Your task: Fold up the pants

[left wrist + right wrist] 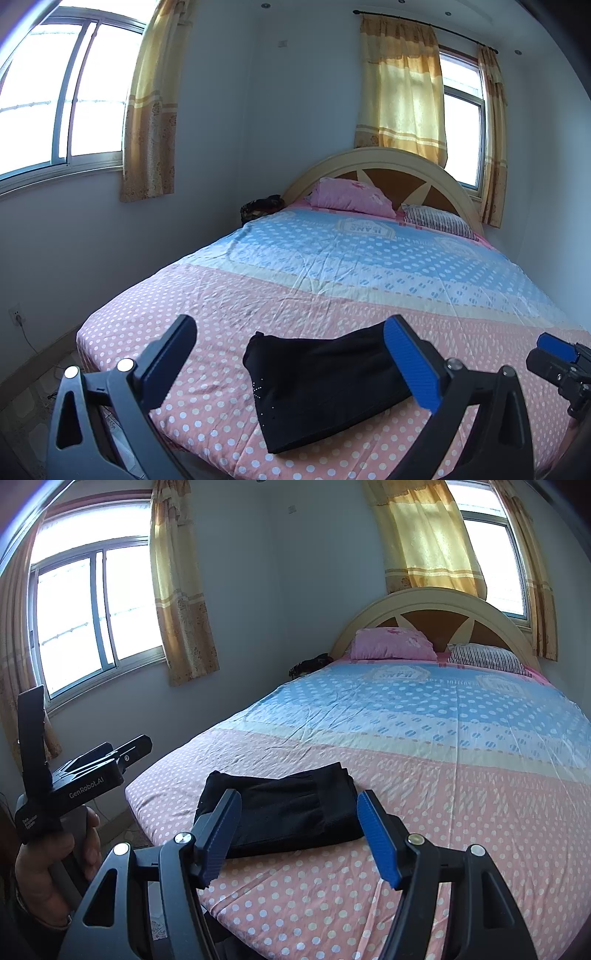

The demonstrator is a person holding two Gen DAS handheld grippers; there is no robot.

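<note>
Black pants (325, 384) lie folded into a compact rectangle on the pink dotted sheet near the foot corner of the bed; they also show in the right wrist view (284, 808). My left gripper (291, 354) is open and empty, held above and in front of the pants, not touching them. My right gripper (299, 830) is open and empty, also hovering just short of the pants. The right gripper's tip shows at the right edge of the left wrist view (557, 350). The left gripper's body, held by a hand, shows at left in the right wrist view (74, 786).
The bed (369, 266) has a blue and pink dotted sheet, a pink pillow (351, 195), a striped pillow (439, 221) and a curved headboard (388, 162). A dark bundle (260, 206) sits beside the bed's far left. Walls, windows and curtains surround it; a wall socket (16, 314) is low left.
</note>
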